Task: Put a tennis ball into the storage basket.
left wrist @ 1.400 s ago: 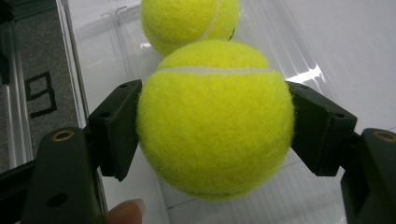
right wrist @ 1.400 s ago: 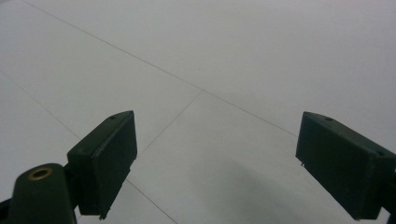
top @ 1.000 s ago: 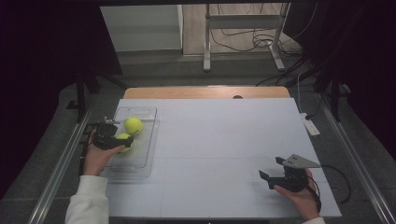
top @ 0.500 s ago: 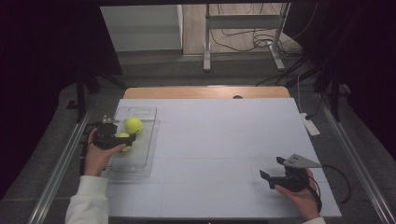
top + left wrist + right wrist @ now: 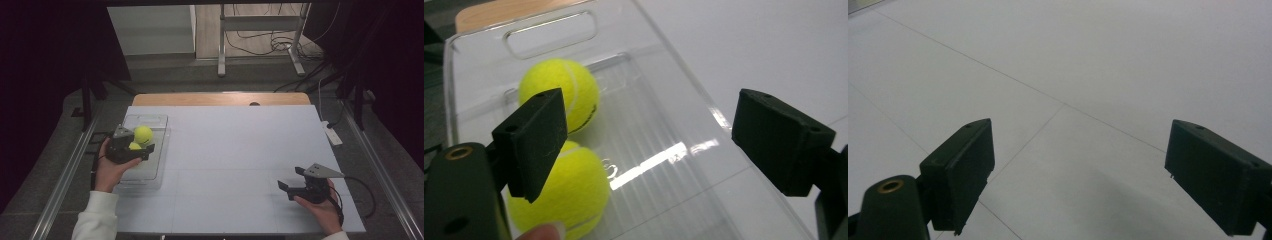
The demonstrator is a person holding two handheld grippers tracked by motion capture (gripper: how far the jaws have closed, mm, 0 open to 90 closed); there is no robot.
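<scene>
Two tennis balls [image 5: 559,150] in clear tray [image 5: 684,130], beside left gripper [image 5: 644,145] fingers [image 5: 531,142].

the left gripper [image 5: 142,151] was held in the left hand [image 5: 111,167]; its jaws had just been opening, with nothing between them. the right gripper [image 5: 291,181], in the right hand [image 5: 320,207], stood wide apart.
</scene>
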